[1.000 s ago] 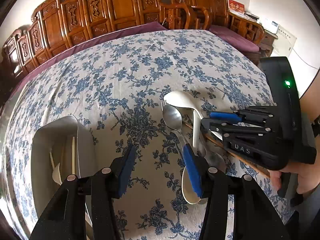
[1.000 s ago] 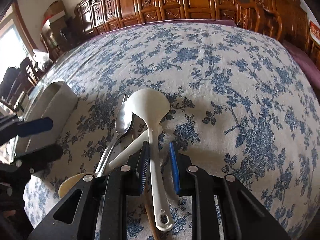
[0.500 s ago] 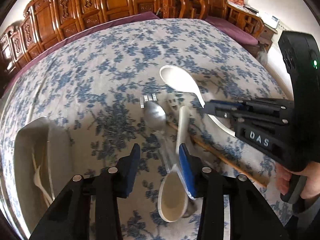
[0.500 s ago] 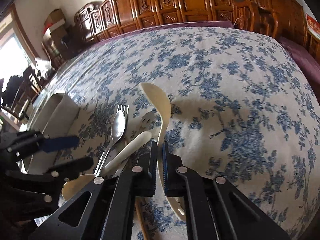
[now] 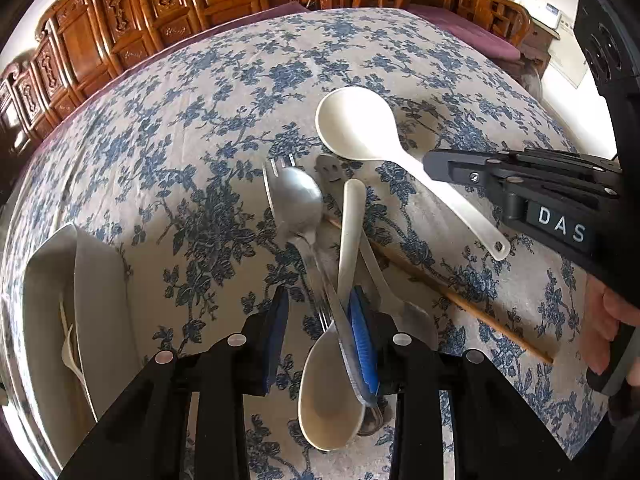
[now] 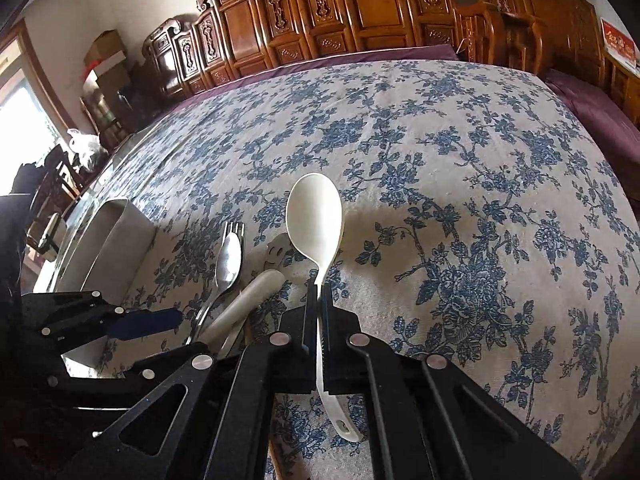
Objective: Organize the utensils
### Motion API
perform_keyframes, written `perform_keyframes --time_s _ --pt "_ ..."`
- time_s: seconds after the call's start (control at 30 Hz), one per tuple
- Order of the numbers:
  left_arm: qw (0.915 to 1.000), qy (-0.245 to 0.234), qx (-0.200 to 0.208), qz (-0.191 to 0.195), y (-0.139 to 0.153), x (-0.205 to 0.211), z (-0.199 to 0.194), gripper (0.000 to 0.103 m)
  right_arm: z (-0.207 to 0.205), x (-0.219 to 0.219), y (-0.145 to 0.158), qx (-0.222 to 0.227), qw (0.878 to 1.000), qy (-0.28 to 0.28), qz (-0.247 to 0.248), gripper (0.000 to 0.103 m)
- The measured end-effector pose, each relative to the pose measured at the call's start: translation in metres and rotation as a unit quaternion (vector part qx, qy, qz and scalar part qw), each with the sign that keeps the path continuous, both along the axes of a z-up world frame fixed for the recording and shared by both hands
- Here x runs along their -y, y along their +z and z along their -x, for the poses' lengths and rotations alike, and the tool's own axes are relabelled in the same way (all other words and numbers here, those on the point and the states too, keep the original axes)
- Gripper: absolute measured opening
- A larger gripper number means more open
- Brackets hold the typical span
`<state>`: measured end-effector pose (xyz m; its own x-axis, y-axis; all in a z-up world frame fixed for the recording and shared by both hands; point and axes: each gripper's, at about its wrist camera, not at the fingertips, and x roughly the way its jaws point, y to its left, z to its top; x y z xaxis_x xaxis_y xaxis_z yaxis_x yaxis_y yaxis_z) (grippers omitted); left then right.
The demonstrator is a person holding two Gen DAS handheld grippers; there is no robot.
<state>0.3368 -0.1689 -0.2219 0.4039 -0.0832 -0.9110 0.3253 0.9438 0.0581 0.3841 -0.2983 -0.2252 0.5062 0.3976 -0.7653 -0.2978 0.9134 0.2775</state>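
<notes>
Utensils (image 5: 320,240) lie heaped on a floral-clothed desk (image 6: 440,160) before carved wooden chairs (image 6: 320,12); right gripper (image 6: 319,300) jaws pinch a white rice paddle (image 6: 316,216), while left gripper (image 5: 320,320) jaws, just closing, stand spread around spoon handles.

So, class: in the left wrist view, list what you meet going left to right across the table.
White tray → metal spoon → white soup spoon → large white plastic spoon → right gripper, shut on that spoon's handle.

Your left black plastic hand-held gripper (image 5: 320,332) has blue pads and silver screws; your right black hand-held gripper (image 6: 319,320) reads "DAS" in white letters.
</notes>
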Motion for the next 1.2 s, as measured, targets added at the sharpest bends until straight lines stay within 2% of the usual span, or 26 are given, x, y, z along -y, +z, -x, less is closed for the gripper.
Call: perform_keyframes --time_s 0.1,0.17,0.37,0.83,1.1,1.2 --pt "0.9999 0.010 0.000 0.002 0.002 -0.007 -0.001 0.019 0.001 -0.001 0.000 0.002 1.000 0.002 0.005 0.002" --pt "0.9998 0.017 -0.001 0.005 0.002 -0.014 -0.002 0.016 0.001 -0.001 0.000 0.003 1.000 0.002 0.006 0.002" --pt "0.9991 0.041 -0.005 0.009 -0.001 -0.035 -0.006 0.016 0.001 -0.002 0.000 0.003 1.000 0.002 0.007 0.002" --pt "0.9981 0.046 0.036 0.021 0.022 -0.052 -0.019 0.016 0.000 -0.005 0.000 0.006 1.000 0.007 0.012 0.002" --pt "0.9997 0.024 -0.003 -0.007 -0.001 -0.047 -0.032 0.016 0.000 -0.007 0.000 0.007 1.000 0.010 0.014 0.002" --pt "0.9998 0.019 -0.005 -0.006 -0.003 -0.045 -0.037 0.016 0.000 -0.007 0.000 0.007 1.000 0.011 0.015 0.002"
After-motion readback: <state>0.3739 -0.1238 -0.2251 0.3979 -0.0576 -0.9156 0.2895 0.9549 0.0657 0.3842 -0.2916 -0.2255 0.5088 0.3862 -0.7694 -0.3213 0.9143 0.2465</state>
